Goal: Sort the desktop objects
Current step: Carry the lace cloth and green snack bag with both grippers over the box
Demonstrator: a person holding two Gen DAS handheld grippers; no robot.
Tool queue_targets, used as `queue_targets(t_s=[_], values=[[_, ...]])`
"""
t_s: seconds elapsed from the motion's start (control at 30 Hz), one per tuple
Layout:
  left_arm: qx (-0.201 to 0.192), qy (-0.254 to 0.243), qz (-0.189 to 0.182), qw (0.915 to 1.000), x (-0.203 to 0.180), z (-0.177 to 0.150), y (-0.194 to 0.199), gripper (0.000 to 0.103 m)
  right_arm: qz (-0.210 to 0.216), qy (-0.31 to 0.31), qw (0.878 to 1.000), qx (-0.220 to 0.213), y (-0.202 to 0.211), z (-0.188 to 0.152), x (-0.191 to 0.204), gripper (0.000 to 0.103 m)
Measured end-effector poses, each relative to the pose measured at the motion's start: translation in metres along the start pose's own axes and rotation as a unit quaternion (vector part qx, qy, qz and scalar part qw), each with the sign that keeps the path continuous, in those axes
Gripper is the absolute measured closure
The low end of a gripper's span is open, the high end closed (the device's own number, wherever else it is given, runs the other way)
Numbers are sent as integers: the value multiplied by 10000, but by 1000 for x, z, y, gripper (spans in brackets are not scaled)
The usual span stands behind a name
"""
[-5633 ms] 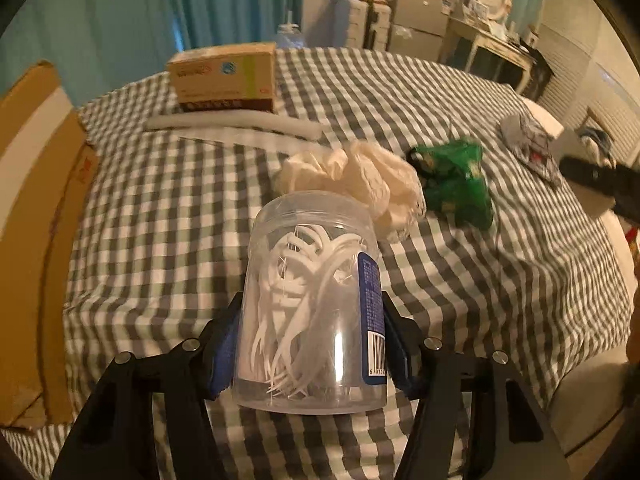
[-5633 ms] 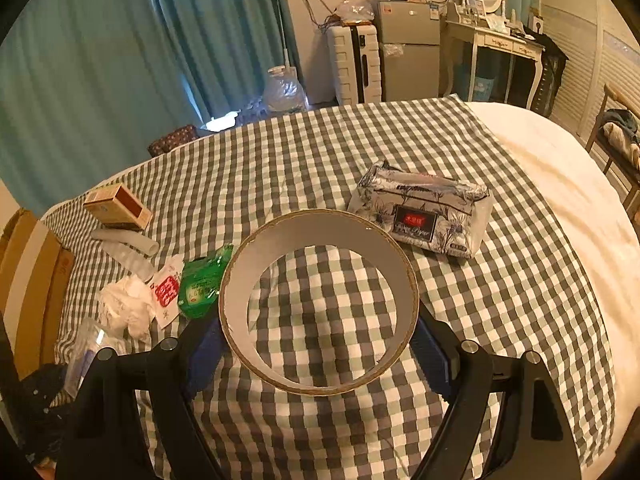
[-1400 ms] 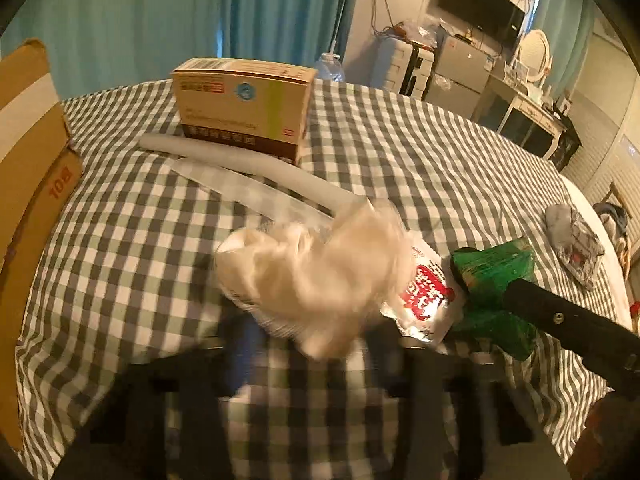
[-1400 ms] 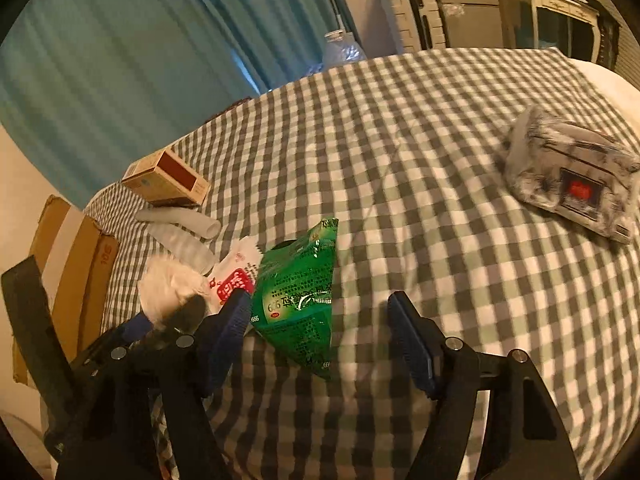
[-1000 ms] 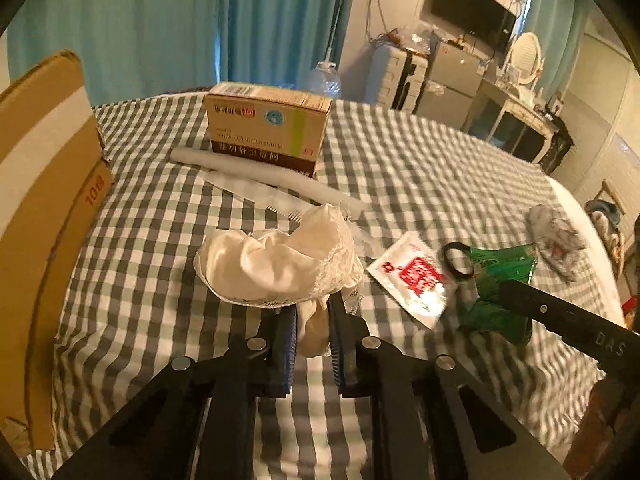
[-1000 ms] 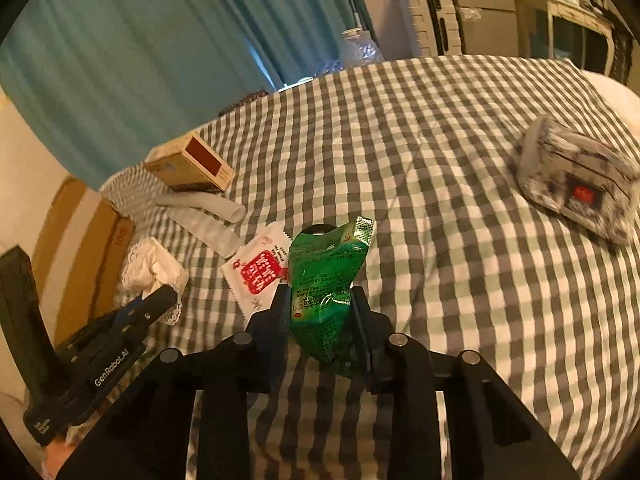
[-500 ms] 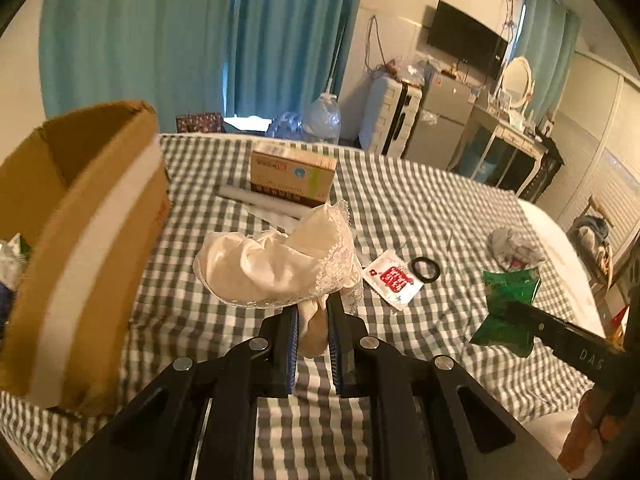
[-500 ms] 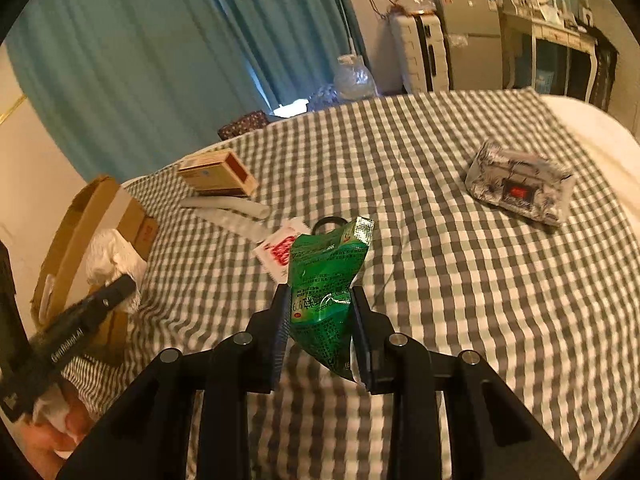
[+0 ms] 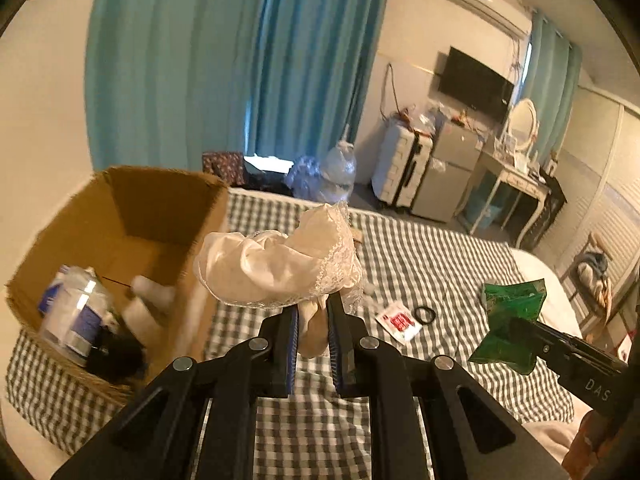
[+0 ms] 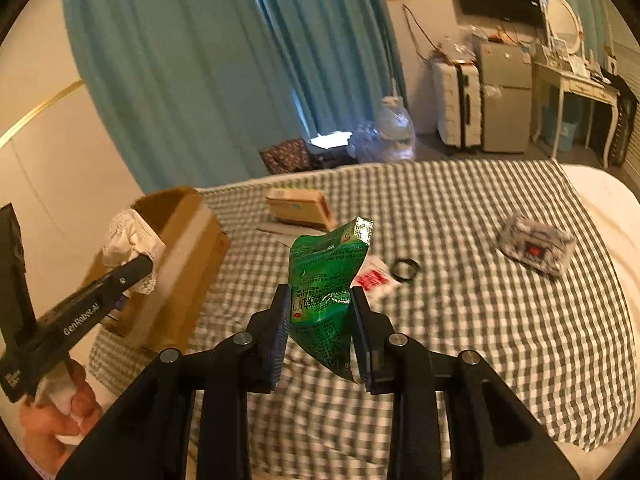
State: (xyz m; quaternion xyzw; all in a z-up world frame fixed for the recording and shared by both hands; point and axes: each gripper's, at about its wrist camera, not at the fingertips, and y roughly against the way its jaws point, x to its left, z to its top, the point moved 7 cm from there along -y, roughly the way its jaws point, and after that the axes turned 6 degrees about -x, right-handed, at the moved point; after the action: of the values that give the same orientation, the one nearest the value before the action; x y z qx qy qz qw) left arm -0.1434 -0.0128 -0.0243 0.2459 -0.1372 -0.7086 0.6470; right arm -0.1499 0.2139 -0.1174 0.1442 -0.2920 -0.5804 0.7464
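Left gripper (image 9: 312,320): clamped on cream lace cloth (image 9: 276,268), beside cardboard box (image 9: 120,216). Right gripper (image 10: 320,320): clamped on green packet (image 10: 326,292), above checked tablecloth (image 10: 500,320).

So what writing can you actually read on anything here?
"GenRobot.AI": on the left gripper arm.
"DAS", then cut off: on the right gripper arm.
Green packet: print too blurred to read.
Red-and-white sachet: unreadable.
Tan box: unreadable.

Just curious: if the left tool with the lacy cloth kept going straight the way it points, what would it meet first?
Probably the checked tablecloth beside the open cardboard box; depth is unclear.
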Motion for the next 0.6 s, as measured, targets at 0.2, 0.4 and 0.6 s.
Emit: queue_targets(t_s=[0.2, 0.4, 0.6], values=[[-176, 190, 180, 9995, 31, 21, 20, 90, 357, 440, 9982, -177, 2, 25, 66, 74], [-275, 318, 354, 9985, 72, 29, 31, 90, 888, 777, 9928, -183, -20, 40, 140, 74], [-240, 400, 666, 9967, 120, 31, 27, 90, 1286, 952, 9871, 74, -63, 39, 192, 75]])
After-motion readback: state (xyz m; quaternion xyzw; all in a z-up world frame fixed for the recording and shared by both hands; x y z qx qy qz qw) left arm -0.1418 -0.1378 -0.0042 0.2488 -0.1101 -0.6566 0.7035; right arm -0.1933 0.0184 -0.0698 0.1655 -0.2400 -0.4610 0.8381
